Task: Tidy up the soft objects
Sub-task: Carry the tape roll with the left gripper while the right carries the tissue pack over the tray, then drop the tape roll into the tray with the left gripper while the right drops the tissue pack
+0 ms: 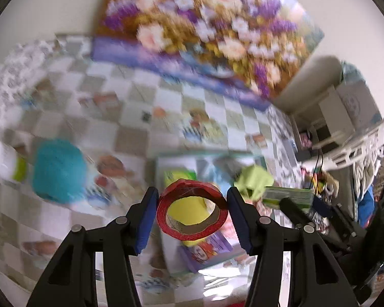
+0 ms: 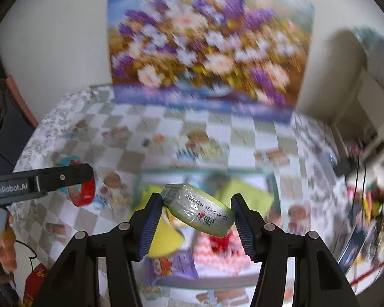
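Observation:
My left gripper (image 1: pixel 193 200) is shut on a red tape roll (image 1: pixel 189 186), its blue pads pressing on both sides of the ring. In the right wrist view that left gripper (image 2: pixel 82 192) reaches in from the left, still with the red roll (image 2: pixel 86 195). A green-and-white wrapped pack (image 2: pixel 204 212) with printed digits is pinched slantwise by my right gripper (image 2: pixel 197 204). The pack (image 1: pixel 286 195) also shows at the right of the left wrist view. Both hang above a clear bin (image 2: pixel 202 171) with a yellow cloth (image 2: pixel 163 238), a lime cloth (image 2: pixel 245 194) and a purple packet (image 2: pixel 171 263).
A checked tablecloth (image 1: pixel 140 97) covers the table. A teal fluffy thing (image 1: pixel 59 171) lies left of the bin. A large floral picture (image 1: pixel 204 25) leans on the back wall. White racks and clutter (image 1: pixel 345 138) crowd the right side. A person's hand (image 2: pixel 5 240) shows at lower left.

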Motion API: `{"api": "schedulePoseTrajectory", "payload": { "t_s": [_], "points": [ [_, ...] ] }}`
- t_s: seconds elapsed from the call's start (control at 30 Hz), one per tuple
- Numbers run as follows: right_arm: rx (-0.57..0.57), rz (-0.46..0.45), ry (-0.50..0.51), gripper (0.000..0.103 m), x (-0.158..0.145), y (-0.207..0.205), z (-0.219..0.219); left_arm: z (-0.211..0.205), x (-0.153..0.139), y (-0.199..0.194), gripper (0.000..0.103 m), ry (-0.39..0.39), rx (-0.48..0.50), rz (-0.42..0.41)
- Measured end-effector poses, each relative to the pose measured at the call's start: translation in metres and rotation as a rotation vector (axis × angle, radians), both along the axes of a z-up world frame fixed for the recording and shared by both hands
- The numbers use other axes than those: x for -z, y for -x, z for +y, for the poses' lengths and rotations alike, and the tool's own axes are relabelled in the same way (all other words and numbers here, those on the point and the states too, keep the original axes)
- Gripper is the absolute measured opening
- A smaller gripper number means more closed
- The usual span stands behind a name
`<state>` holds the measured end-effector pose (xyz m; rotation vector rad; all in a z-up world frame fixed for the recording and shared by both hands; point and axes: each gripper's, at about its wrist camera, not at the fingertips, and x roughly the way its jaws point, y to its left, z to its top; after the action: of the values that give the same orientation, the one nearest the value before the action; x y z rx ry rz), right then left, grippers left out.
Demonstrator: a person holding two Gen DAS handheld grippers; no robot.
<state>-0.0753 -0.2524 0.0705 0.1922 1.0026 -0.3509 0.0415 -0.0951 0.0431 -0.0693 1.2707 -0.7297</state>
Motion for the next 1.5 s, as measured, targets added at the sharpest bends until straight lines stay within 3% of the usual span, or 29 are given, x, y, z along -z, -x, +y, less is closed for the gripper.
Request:
{"api": "schedulePoseTrajectory", "payload": {
  "t_s": [0.27, 0.5, 0.63, 0.7, 0.77, 0.9, 1.07, 1.2, 1.27, 1.37, 1.5],
  "points": [
    [0.134, 0.125, -0.141, 0.059, 0.095, 0.031, -0.022, -0.039, 0.067, 0.024, 0.057, -0.041, 0.044, 0.085],
    [0.141, 0.135, -0.172, 0.059, 0.104, 0.032, -0.032, -0.062, 0.098, 0.030, 0.057, -0.053, 0.084, 0.130],
    [0.119, 0.152, -0.150, 0.060, 0.103, 0.028, -0.029, -0.062, 0.096, 0.028, 0.058, -0.039, 0.074, 0.156],
    [0.110, 0.151, -0.139, 0.062, 0.102, 0.028, -0.027, -0.059, 0.090, 0.027, 0.063, -0.028, 0.070, 0.144],
    [0.112, 0.146, -0.126, 0.073, 0.099, 0.030, -0.026, -0.055, 0.081, 0.027, 0.072, -0.025, 0.059, 0.115],
    [0.126, 0.144, -0.115, 0.074, 0.098, 0.033, -0.029, -0.046, 0.074, 0.030, 0.073, -0.044, 0.050, 0.068],
    [0.142, 0.143, -0.114, 0.077, 0.098, 0.041, -0.030, -0.031, 0.076, 0.038, 0.079, -0.147, 0.033, -0.035],
    [0.152, 0.137, -0.121, 0.083, 0.098, 0.047, -0.025, -0.014, 0.081, 0.041, 0.094, -0.186, 0.000, -0.082],
    [0.150, 0.126, -0.127, 0.103, 0.098, 0.051, -0.020, -0.007, 0.083, 0.044, 0.095, -0.218, -0.007, -0.112],
    [0.146, 0.111, -0.126, 0.103, 0.096, 0.055, -0.012, 0.003, 0.085, 0.048, 0.095, -0.264, -0.018, -0.153],
    [0.145, 0.100, -0.113, 0.103, 0.093, 0.058, -0.001, 0.016, 0.082, 0.054, 0.095, -0.258, -0.028, -0.163]
  ]
}}
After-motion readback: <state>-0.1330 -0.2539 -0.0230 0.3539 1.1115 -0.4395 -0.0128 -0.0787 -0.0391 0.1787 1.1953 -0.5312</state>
